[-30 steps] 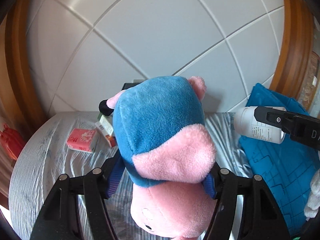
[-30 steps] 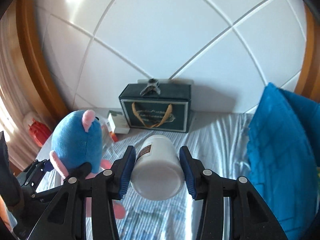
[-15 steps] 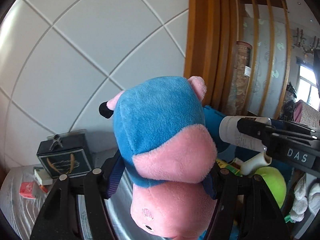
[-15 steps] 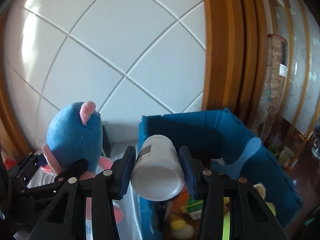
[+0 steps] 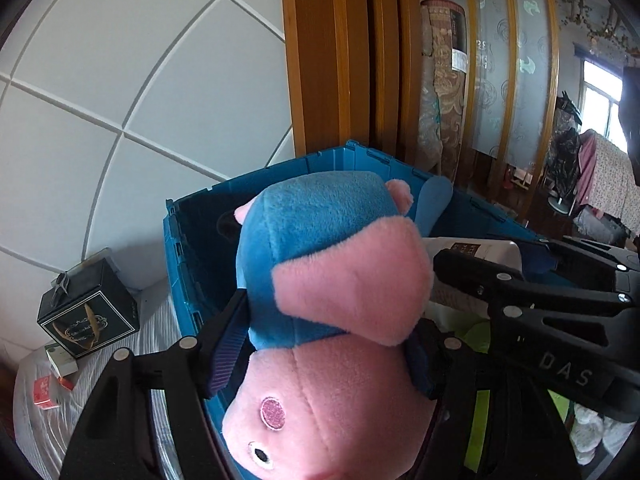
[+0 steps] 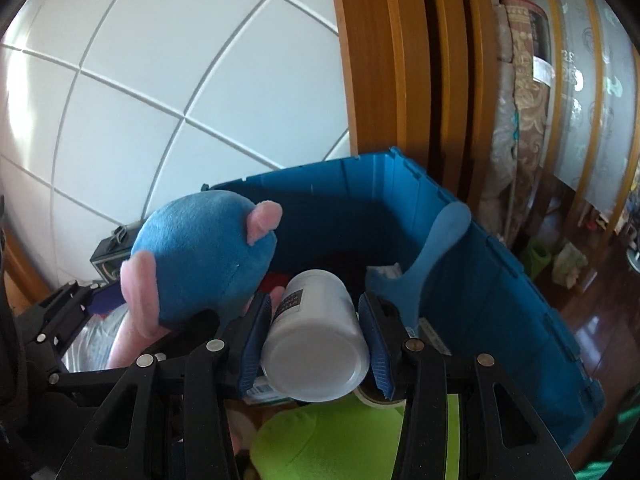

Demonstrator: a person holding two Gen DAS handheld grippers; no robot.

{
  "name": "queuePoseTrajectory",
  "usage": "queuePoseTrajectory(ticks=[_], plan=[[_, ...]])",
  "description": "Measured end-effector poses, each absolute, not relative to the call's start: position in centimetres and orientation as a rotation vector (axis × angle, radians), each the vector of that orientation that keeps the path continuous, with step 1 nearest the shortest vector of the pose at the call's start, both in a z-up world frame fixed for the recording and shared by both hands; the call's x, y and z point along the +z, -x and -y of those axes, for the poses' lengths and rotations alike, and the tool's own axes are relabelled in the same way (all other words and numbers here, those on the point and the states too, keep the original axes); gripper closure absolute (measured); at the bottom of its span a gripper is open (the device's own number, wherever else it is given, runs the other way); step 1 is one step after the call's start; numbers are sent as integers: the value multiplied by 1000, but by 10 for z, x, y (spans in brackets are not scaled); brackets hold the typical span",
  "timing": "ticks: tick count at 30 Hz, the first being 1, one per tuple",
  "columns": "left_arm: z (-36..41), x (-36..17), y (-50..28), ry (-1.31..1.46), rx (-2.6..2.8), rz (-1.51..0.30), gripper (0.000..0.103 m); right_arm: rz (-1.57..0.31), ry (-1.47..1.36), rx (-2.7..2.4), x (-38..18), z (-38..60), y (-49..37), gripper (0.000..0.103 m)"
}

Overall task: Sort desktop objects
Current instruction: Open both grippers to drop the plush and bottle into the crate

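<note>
While the plush pig (image 5: 332, 280) sits clamped head-down between the left gripper's (image 5: 320, 356) jaws, which have just been easing apart, the white bottle (image 6: 316, 344) lies gripped sideways in the right gripper's (image 6: 316, 350) jaws. Both grippers tilt downward side by side over the blue bin (image 6: 492, 280). Left of the left jaws, a black gift box (image 5: 88, 312) stands on the counter (image 5: 40, 420).

Each hand-held gripper has a matte black frame with cut-out openings and round silver screw heads. The left hand-held gripper (image 5: 324, 344) carries ribbed blue finger pads (image 5: 226, 354). The right hand-held gripper (image 6: 316, 344) has the same blue pads (image 6: 252, 344), and its side, in the left wrist view, bears the grey letters "DAS".
</note>
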State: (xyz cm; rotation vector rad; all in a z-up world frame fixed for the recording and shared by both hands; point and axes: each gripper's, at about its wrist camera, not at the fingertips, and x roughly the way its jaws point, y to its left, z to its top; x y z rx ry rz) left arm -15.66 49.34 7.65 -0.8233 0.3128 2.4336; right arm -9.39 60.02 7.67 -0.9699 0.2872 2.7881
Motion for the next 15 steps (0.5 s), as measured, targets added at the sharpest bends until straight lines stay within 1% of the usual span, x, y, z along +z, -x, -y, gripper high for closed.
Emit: queuePoseTrajectory(ticks=[2,5,10,11,13,15], plan=[[-500,68,155,848,2422,-319,34,-304,990,2790,69,-606,94,58],[-503,59,153,873,2416,-311,33,-268,1000,2763,60,-612,95,58],[-499,61,150,841,2437,-311,26,-288,1008,2746,53,-621,93,58],[-497,63,148,830,2443,-307,25,-292,1004,2742,53,-623,92,56],[-491,67,146,806,2451,-291,24,-304,993,2739,56,-626,90,48],[-483,74,144,780,2459,-269,24,-301,967,2736,61,-626,87,30]])
